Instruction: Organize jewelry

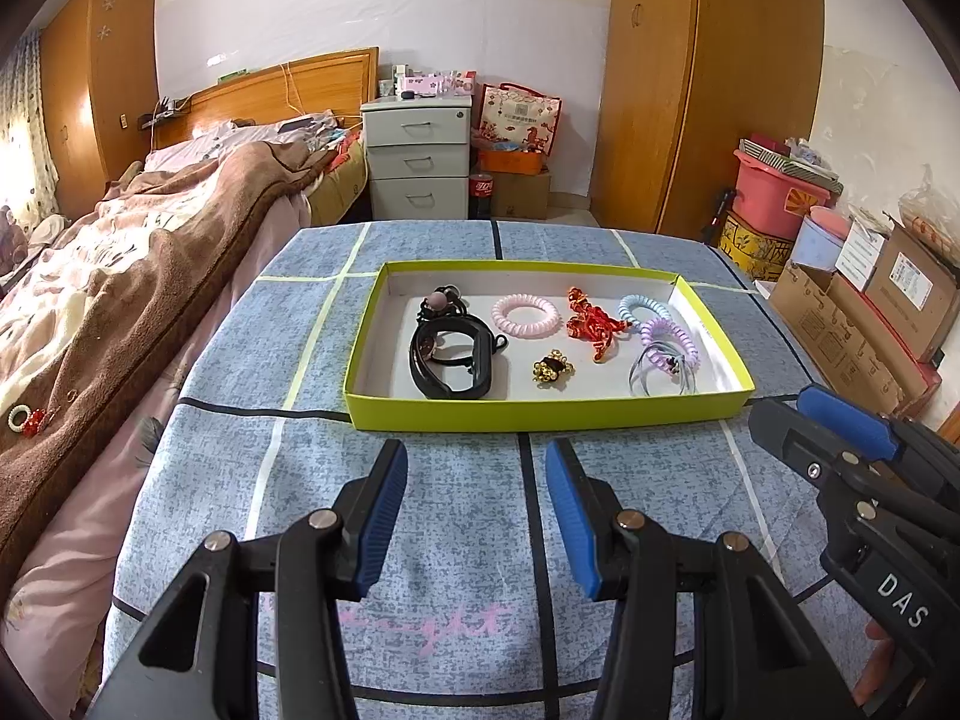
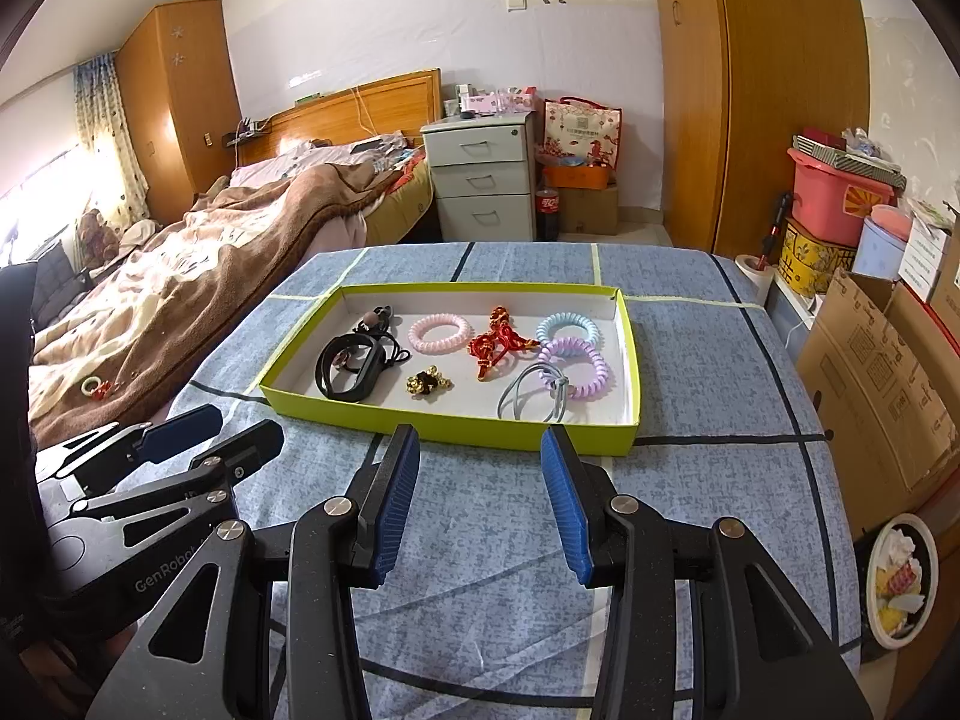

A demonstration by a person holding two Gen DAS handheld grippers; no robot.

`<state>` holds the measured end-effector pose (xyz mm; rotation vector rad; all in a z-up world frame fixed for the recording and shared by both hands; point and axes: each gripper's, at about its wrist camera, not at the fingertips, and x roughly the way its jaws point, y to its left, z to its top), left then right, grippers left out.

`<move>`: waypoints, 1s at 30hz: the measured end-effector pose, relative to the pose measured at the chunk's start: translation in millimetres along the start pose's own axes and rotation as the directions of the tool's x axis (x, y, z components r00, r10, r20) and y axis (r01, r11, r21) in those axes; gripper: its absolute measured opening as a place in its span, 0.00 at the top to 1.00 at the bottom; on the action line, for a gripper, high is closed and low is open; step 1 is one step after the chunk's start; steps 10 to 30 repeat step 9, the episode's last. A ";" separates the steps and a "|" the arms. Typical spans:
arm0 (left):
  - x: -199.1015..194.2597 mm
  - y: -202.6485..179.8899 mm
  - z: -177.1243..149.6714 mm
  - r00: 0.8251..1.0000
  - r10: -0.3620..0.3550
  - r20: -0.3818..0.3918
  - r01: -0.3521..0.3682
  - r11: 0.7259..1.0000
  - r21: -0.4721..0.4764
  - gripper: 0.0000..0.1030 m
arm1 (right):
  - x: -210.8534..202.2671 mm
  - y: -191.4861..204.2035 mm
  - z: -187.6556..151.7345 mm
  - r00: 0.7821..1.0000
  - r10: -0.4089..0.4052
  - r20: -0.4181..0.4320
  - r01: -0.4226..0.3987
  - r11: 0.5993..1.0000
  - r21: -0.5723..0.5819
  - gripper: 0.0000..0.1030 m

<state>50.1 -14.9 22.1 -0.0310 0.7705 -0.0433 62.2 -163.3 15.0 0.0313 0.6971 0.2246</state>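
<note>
Both jaws apart, empty: left gripper (image 1: 477, 474), right gripper (image 2: 480, 462), bottom center. Yellow-green tray (image 2: 336, 408) mid-frame holding pink coil hair tie (image 2: 437, 333), black band (image 2: 351, 369), red knot charm (image 2: 495, 342).

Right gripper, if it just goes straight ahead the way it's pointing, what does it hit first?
Most likely the near wall of the green tray. The right gripper is open and empty, aimed at that wall over bare cloth. If it rides higher than the rim, the grey hair tie comes first; height is unclear.
</note>
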 end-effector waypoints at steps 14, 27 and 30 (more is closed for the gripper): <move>2.2 0.0 -0.1 1.000 0.000 -0.009 0.000 1.000 -0.008 0.51 | -0.4 0.8 -0.8 1.000 0.001 -0.002 -0.001 1.000 -0.002 0.58; 2.2 0.0 -0.1 1.000 0.000 -0.009 0.000 1.000 -0.008 0.51 | -0.4 0.8 -0.8 1.000 0.001 -0.002 -0.001 1.000 -0.002 0.58; 2.2 0.0 -0.1 1.000 0.000 -0.009 0.000 1.000 -0.008 0.51 | -0.4 0.8 -0.8 1.000 0.001 -0.002 -0.001 1.000 -0.002 0.58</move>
